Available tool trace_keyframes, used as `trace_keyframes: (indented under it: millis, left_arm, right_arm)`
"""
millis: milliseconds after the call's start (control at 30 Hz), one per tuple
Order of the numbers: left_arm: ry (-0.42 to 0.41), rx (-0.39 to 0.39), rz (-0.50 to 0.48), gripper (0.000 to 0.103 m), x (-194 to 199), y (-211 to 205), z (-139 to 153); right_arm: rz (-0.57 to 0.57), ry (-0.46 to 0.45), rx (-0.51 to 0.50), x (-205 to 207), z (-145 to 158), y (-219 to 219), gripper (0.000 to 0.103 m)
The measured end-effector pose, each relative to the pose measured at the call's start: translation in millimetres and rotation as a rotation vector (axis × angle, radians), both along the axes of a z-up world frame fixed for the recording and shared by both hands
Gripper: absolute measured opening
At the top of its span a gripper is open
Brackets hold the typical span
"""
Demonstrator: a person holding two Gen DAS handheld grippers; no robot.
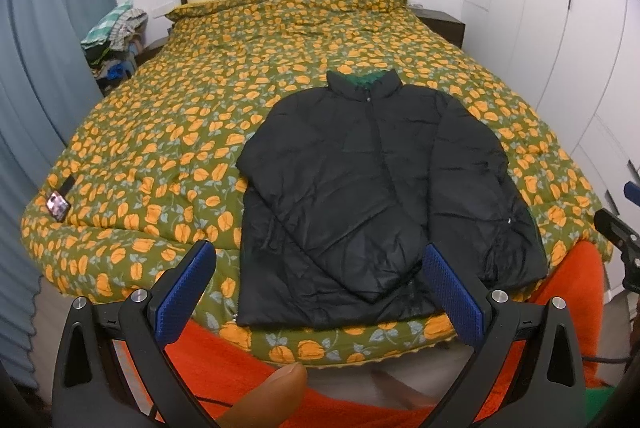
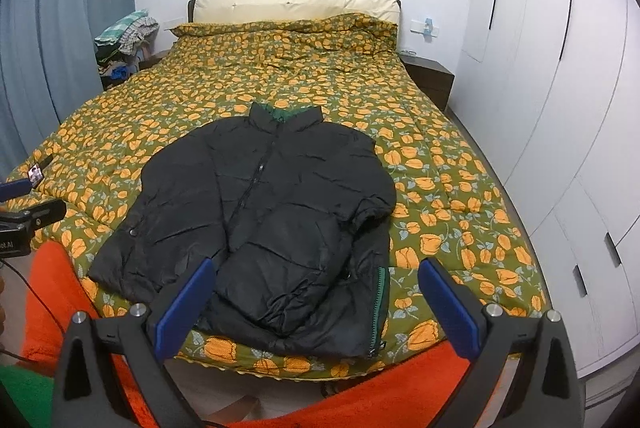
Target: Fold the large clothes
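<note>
Left wrist view: my left gripper (image 1: pixel 316 292) hangs released above the bed's (image 1: pixel 168 147) foot edge, facing the black jacket (image 1: pixel 372 187) lying there, one sleeve crossed over its front; folding is under way. Right wrist view: my right gripper (image 2: pixel 316 300) hovers released too; next I judge the outstretched sleeve (image 2: pixel 132 240) needs folding in

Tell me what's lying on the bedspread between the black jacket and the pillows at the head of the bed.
Nothing: between the black jacket and the pillows there is only bare floral bedspread, somewhat rumpled near the pillows. Both wrist views show it.
</note>
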State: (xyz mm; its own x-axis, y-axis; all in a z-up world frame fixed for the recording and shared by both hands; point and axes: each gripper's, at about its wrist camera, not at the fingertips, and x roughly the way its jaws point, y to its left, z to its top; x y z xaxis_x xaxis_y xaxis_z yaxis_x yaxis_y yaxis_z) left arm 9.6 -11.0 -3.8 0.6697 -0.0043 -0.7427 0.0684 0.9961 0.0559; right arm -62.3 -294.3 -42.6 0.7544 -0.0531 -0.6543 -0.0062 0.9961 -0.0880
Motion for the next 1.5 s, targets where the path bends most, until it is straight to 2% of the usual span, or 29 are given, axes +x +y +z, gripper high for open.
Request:
trace_keyframes:
  millis: [167, 600, 800, 1067, 1500]
  left_arm:
    - [-0.001, 0.001, 0.0, 0.103, 0, -1, -1]
    - [-0.056, 0.049, -0.009, 0.103, 23, 1, 11]
    - [-0.042, 0.029, -0.005, 0.103, 33, 2, 15]
    - [-0.033, 0.04, -0.009, 0.103, 33, -1, 14]
    - [-0.013, 0.027, -0.006, 0.103, 32, -4, 9]
  right_arm:
    - [0.005, 0.006, 0.011, 1, -1, -1, 0.103]
    - [-0.039, -0.005, -0.068, 21, 17, -7, 0.103]
    - [-0.064, 0.015, -0.093, 33, 15, -12, 0.103]
    - [-0.092, 0.025, -0.138, 40, 12, -8, 0.103]
    - [-0.09, 0.05, -0.133, 42, 4, -6, 0.103]
